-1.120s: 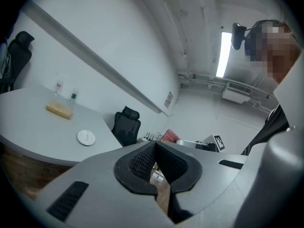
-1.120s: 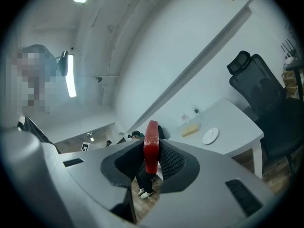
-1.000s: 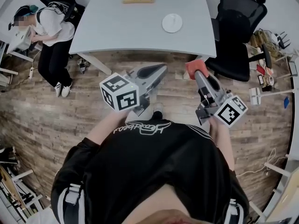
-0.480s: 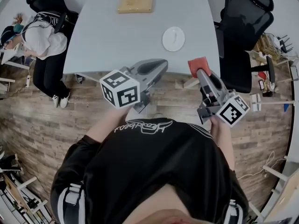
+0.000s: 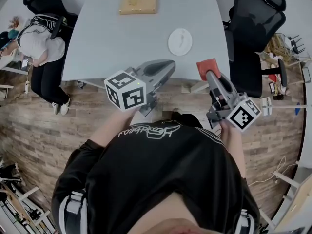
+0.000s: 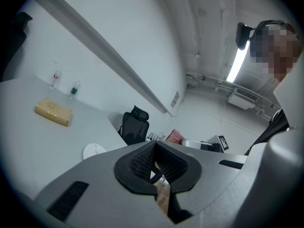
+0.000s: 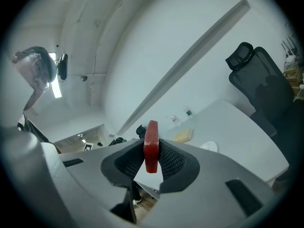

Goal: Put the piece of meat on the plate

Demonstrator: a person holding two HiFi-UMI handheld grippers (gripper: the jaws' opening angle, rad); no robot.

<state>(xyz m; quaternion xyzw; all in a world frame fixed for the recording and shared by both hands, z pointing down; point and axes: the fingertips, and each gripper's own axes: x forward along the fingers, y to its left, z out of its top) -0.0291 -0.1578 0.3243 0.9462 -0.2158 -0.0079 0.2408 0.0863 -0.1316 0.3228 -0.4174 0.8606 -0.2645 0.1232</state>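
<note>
My left tongs (image 5: 165,66) hung closed and empty at the near edge of the table (image 5: 112,48). I judged their only job in this step was to stay out of the way. Ahead and to their right the white plate (image 5: 180,41) sat bare on the table, with a tan block (image 5: 138,4) lying well behind it. To the right of the plate, and apart from it, my right tongs (image 5: 210,76) were clamped on the piece of meat (image 5: 207,67). It was a flat red slab held on edge between the pads, and much of it stuck out past the tips. To do this well, I reckoned I should keep that squeeze steady and carry the meat forward and leftward until it hung over the middle of the plate. Then I would bring it down low and tip the slab towards its flat side. I would part the jaws only once it rested there, since a drop from on edge could roll it off the rim. The black chair (image 5: 256,18) on the far right stood well clear.
</note>
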